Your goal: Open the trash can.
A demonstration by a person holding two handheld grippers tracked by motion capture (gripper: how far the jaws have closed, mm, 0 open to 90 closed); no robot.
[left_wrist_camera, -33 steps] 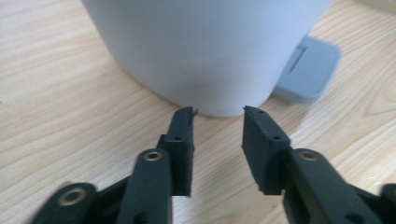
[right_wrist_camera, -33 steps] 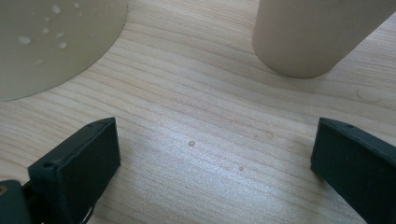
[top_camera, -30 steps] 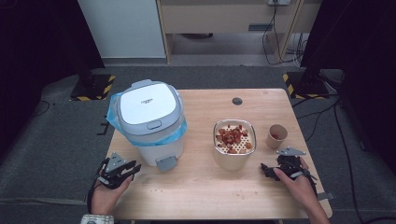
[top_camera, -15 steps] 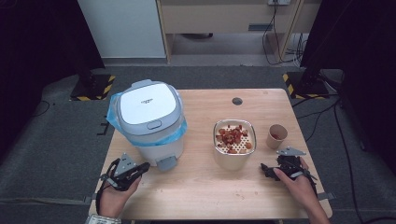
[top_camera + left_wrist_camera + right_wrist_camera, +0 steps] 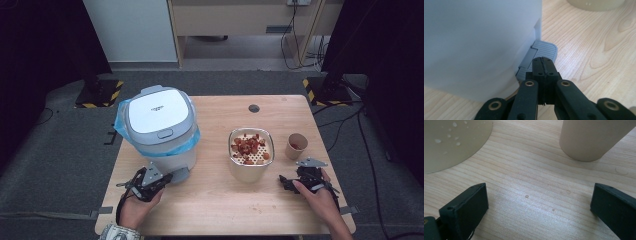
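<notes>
Pressing toward the grey foot pedal at the base of the white pedal bin, the left gripper has its jaws pressed together with nothing between them; they have just been closing, and the tips sit at the near edge of the ribbed pedal plate, touching or just short of it, which cannot be settled from the left gripper view. A closed pair of jaws makes a single blunt point, which in my judgement suits pushing the pedal down to raise the lid. The bin stands left of centre in the high view, lid down, a blue bag liner folded over its rim, with the pedal projecting at its lower right toward the table's near edge. The left gripper lies low on the wooden table at the lower left. To the right of centre stands a beige container with a perforated insert carrying red pieces, probably what is meant for the bin. A paper cup stands just beyond it at the right. The right gripper rests at the lower right with jaws spread wide and empty, near the container and cup but apart from both, seemingly waiting.
</notes>
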